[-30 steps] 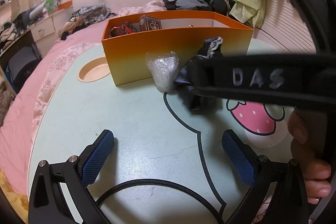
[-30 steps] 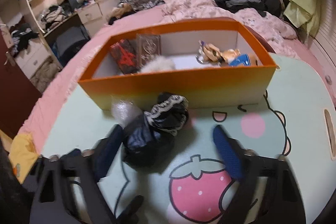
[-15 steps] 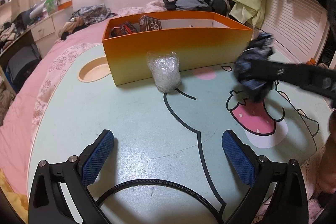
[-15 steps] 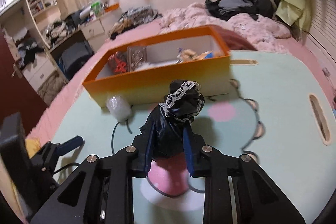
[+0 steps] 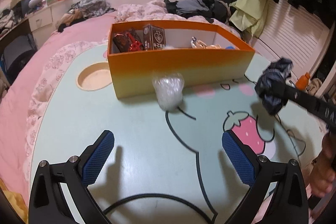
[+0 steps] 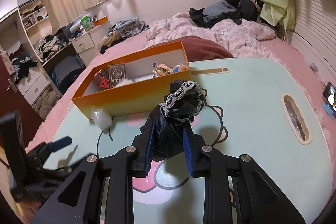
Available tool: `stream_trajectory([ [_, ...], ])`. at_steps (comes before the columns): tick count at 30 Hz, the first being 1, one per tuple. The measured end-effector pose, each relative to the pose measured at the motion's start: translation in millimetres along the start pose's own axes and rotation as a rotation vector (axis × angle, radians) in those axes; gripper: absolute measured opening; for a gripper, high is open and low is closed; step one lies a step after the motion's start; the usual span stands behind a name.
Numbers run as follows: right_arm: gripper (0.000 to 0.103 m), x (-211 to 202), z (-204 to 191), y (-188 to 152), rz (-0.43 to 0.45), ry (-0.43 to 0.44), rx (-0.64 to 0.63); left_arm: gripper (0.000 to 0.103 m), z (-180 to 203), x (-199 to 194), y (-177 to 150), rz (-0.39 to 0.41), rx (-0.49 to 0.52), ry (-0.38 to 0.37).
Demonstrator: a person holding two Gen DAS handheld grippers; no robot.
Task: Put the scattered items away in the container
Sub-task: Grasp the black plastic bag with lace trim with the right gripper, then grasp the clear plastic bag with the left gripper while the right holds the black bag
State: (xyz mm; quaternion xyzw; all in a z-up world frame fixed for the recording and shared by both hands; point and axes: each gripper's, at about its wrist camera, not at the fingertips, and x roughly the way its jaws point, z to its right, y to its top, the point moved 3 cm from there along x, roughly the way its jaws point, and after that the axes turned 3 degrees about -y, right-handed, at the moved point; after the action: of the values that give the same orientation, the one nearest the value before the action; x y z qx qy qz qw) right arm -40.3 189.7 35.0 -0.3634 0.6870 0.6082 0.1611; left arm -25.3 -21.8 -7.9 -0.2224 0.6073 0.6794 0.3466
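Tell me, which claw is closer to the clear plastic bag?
Left. The left claw hangs open just in front of the bag; the right claw, gripping the black cloth, is off to its side.

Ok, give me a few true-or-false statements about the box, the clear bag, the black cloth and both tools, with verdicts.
1. The right gripper is clamped on the black lace-trimmed cloth bundle. True.
2. The left gripper holds the crumpled clear plastic bag. False: its jaws are open and empty; the bag sits on the table.
3. The orange cardboard box is empty. False: a card box and other items lie inside.
4. The plastic bag lies outside the box, against its front wall. True.
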Motion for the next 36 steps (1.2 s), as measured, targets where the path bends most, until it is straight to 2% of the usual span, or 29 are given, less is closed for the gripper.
stream_trajectory([
  [6, 0.027, 2, 0, -3, -0.012, 0.002, 0.002, 0.102, -2, 9, 7, -0.028, -0.022, 0.004],
  [27, 0.027, 4, 4, -6, -0.014, -0.005, 0.016, 0.101, -3, 14, 16, -0.011, -0.029, -0.016],
  [29, 0.027, 4, 4, -6, -0.014, -0.004, 0.015, 0.091, -2, 18, 22, -0.015, -0.029, -0.006],
  [36, 0.027, 2, 5, -6, -0.013, -0.003, 0.010, 0.067, 5, 35, 40, -0.039, 0.014, 0.067],
])
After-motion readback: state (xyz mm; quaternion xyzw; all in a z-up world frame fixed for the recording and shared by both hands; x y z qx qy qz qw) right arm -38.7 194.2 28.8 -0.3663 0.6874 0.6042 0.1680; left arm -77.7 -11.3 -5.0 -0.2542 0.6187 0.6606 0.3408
